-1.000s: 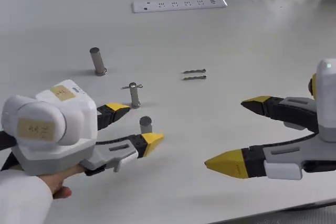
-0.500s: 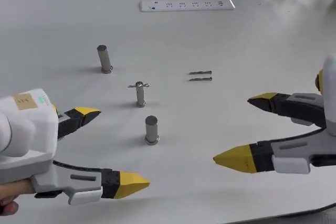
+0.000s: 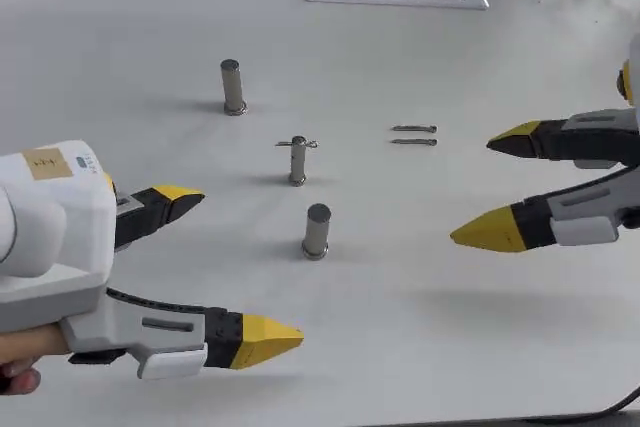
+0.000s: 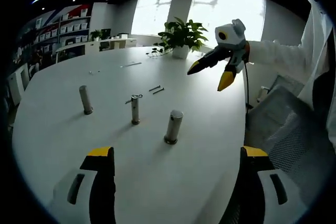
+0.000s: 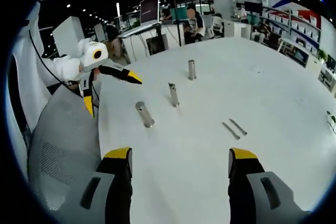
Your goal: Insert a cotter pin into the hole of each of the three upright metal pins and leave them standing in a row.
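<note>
Right of the middle pin, the right tool is cropped at the frame's edge; the loose cotter pins are too small to detail.

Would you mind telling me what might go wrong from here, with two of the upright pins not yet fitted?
1. The two loose cotter pins lie flat and close together, so the open right gripper may pinch both or flick one away.
2. The near pin stands free close to the open left gripper; a nudge could topple it.
3. The fitted cotter pin sticks out sideways from the middle pin and may snag.
</note>
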Demonstrator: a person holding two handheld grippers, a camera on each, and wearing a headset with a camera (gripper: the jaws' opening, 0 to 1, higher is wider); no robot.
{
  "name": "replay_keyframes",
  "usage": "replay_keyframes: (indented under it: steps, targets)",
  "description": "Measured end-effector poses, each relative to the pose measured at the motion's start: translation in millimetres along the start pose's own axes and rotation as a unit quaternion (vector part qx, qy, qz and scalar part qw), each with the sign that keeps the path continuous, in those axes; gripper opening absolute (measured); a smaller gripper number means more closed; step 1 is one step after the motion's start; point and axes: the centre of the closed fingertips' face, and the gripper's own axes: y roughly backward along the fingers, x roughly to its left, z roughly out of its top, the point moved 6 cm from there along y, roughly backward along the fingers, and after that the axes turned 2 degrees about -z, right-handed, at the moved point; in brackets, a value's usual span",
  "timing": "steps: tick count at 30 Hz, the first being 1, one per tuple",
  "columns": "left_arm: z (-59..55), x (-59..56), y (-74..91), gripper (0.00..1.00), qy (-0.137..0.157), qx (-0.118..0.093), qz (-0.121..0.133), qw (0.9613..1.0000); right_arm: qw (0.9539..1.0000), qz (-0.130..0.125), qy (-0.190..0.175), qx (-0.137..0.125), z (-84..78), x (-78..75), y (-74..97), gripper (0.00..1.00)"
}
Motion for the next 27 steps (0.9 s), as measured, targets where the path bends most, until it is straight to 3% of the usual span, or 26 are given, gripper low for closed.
replay_keyframes:
  steps: [5,9,11,19,27]
  targets:
    - [-0.5,-4.2,2.9,0.99,0.006,-0.005,-0.002,1.0,0.9995,0.006,0.024,0.018,9.4,-23.4,-13.6,0.62]
    - [1.0,-4.8,5.3,0.99,0.007,-0.011,0.001,0.9999,0.9986,-0.003,0.036,0.039,14.6,-44.3,-28.5,0.37]
    - [2.3,-4.5,6.6,0.99,0.011,-0.017,0.003,0.9998,0.9973,-0.005,0.052,0.052,16.4,-52.3,-35.8,0.3]
    - [2.6,-2.0,9.2,0.99,0.014,-0.016,0.012,0.9997,0.9891,-0.002,0.095,0.113,10.3,-83.4,-64.2,0.14]
    - [2.9,-5.1,7.8,0.99,0.016,-0.016,0.009,0.9997,0.9836,-0.011,0.109,0.143,6.4,-93.7,-75.8,0.08]
